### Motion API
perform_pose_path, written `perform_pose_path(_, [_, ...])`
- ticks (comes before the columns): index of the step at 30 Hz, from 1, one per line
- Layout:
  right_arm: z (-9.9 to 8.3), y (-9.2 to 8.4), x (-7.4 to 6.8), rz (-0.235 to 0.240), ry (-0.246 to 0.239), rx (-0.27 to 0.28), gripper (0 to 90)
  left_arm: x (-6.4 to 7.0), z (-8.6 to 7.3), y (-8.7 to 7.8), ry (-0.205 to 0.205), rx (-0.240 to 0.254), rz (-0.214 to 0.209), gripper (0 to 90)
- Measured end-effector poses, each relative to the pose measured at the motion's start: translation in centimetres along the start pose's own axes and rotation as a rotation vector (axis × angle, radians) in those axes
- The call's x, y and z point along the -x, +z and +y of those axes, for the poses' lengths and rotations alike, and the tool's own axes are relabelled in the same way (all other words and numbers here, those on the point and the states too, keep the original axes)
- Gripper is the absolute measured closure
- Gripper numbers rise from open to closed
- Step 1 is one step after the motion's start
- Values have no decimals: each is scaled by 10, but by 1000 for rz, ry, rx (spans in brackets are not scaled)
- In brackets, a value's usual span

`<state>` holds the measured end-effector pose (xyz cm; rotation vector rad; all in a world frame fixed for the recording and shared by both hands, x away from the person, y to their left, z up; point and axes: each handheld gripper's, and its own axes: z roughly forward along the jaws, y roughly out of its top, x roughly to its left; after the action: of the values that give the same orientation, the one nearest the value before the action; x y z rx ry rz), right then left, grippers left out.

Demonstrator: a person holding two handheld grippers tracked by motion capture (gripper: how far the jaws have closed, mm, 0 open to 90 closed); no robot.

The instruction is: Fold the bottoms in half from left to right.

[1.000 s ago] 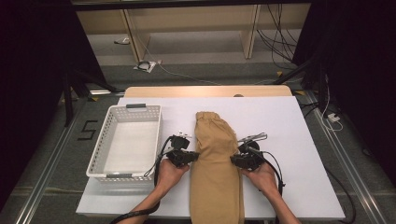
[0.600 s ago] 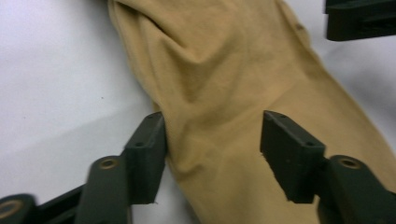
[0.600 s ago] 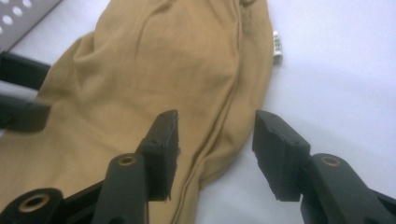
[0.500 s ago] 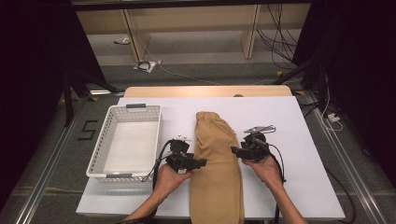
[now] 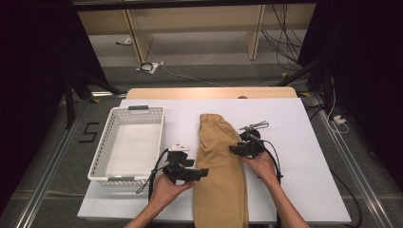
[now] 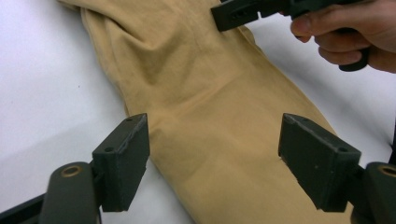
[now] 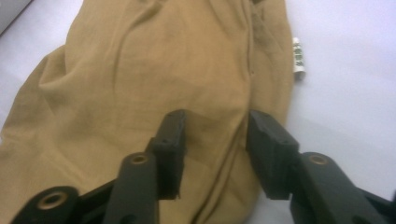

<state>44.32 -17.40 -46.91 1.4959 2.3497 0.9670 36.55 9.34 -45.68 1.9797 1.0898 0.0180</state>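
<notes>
Tan trousers point(image 5: 219, 171) lie lengthwise at table centre, waistband far, legs overhanging near edge. Soft, light, limp cloth; likely to sag and slide on smooth white table point(image 5: 304, 142); best pinched at side seams or edge folds. Left gripper point(image 5: 202, 173) at left edge, jaws just opened wide, holding nothing. Right gripper point(image 5: 234, 149) at right edge, jaws just narrowing, half open, cloth between, not yet pinched. White basket point(image 5: 110, 137) left; open room right.

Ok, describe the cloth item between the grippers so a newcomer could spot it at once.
On the white table, just right of the white perforated basket, lies a long tan garment running from mid-table to the near edge. It is the one soft, mustard-coloured thing there, with a gathered waistband at its far end.
</notes>
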Motion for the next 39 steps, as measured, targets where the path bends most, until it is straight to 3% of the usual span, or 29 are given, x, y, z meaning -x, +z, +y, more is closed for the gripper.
perform_pose_path(4, [1,2,-1,-20,-7,-7,834,0,-1,-4,4,14,3,258])
perform_pose_path(8, [0,-1,3,-17,-9,-4,888,-1,-3,-4,-6,11,7,256])
perform_pose_path(15, [4,-15,10,-11,2,30,892,0,-6,-2,-2,2,14,255])
perform_pose_path(19, [4,-21,16,-32,11,41,892,-1,-6,-3,-4,1,17,255])
perform_pose_path(22, [3,-19,20,-53,12,25,892,0,-6,-2,-6,0,19,254])
perform_pose_path(24, [1,-16,22,-41,25,5,891,0,-7,-1,-4,-7,22,253])
perform_pose_path(29, [-2,-5,16,-90,-21,-29,889,0,-9,2,-7,-23,28,252])
perform_pose_path(33, [-3,-7,16,-89,-26,-25,879,0,-9,3,-8,-35,33,252])
perform_pose_path(37, [-3,-12,17,-94,-24,-5,814,1,-10,3,-11,-44,38,253])
perform_pose_path(39, [-3,-15,16,-89,-26,3,725,1,-10,3,-10,-49,39,254])
